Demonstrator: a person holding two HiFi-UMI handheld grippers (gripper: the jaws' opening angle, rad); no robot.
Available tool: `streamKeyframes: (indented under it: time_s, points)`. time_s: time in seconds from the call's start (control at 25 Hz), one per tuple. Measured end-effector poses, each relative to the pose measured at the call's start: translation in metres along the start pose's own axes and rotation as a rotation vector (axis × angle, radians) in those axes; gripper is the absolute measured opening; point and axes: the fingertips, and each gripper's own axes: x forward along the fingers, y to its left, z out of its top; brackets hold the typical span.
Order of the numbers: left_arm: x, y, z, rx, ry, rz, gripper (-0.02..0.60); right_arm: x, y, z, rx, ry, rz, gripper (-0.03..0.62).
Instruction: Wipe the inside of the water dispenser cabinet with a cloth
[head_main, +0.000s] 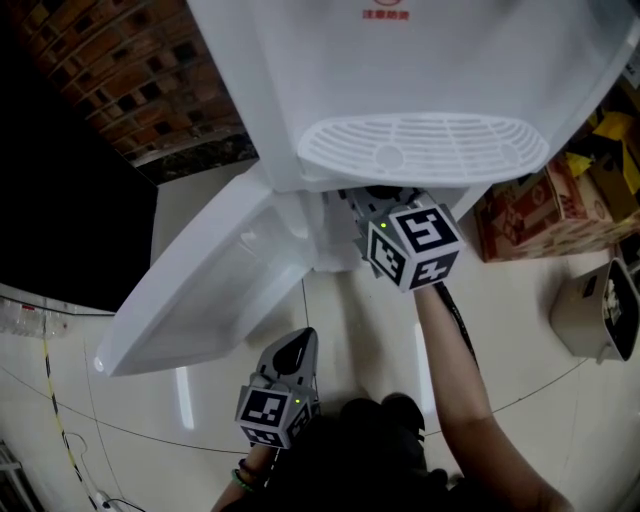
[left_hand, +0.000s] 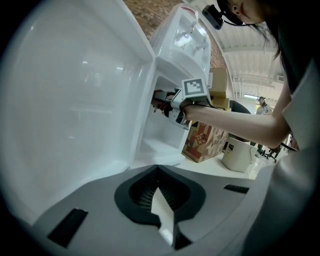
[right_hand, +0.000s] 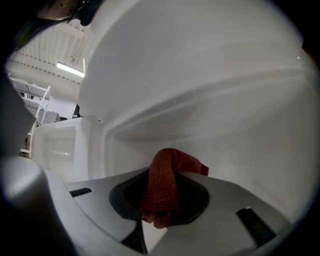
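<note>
WHERE: The R gripper (right_hand: 170, 175) is inside the lower cabinet (left_hand: 161, 134) of a white water dispenser (head_main: 420, 60), under the drip tray (head_main: 420, 145). The cabinet door (head_main: 200, 290) is swung open toward 8 o'clock in the head view.
R GRIPPER: Jaws clamped on a rust-red cloth (right_hand: 159, 192).
L GRIPPER: The L gripper (left_hand: 158, 170) is low at 6 o'clock in the head view, outside the cabinet. Its jaws are closed tip to tip w/ nothing between them, only floor showing through the gap behind.
CLOTH, PLACE: Bunched between the R jaws, inside the cabinet and near its white inner wall. Contact w/ the wall can't be confirmed.
CLOTH, AXIS: A narrow rolled strip. In the R gripper view its long axis runs 6 to 12 o'clock along the jaws, then folds over at the crest toward 3 o'clock. The folded crest leads, pointing into the cabinet.
STEP, PROBABLY: Wiping the inner walls.
DOING IT WELL: Press the crest flat on the panel so fabric meets plastic, not the jaw tips. Sweep in overlapping passes, work it into the corner seams, and hold the grip firm so the strip doesn't slip out.
L SIDE'S JOB: Likely just to stay clear of the door. It could steady the door if it swings.
NEARBY: A cardboard box (head_main: 530, 215) on the floor at 3 o'clock, apart from the work.
</note>
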Motion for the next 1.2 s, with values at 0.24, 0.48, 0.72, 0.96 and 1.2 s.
streamKeyframes:
  time_s: [0.24, 0.48, 0.72, 0.96, 1.2]
  points:
    - [-0.005, 0.008, -0.003, -0.012, 0.003, 0.022, -0.021, 0.017, -0.002, -0.077, 0.063, 0.179, 0.011, 0.074]
    - [-0.001, 0.007, 0.001, -0.011, -0.010, 0.018, -0.021, -0.005, 0.008, -0.162, 0.021, 0.417, 0.019, 0.074]
    - [0.006, 0.005, 0.001, -0.007, -0.015, 0.015, -0.021, -0.023, 0.017, -0.198, 0.037, 0.477, 0.029, 0.074]
    - [0.013, 0.001, 0.012, 0.012, -0.028, 0.014, -0.020, -0.035, -0.013, -0.143, 0.009, 0.315, -0.119, 0.074]
    - [0.016, -0.008, 0.012, 0.033, -0.023, -0.003, -0.021, -0.065, -0.067, -0.009, -0.095, -0.010, -0.368, 0.074]
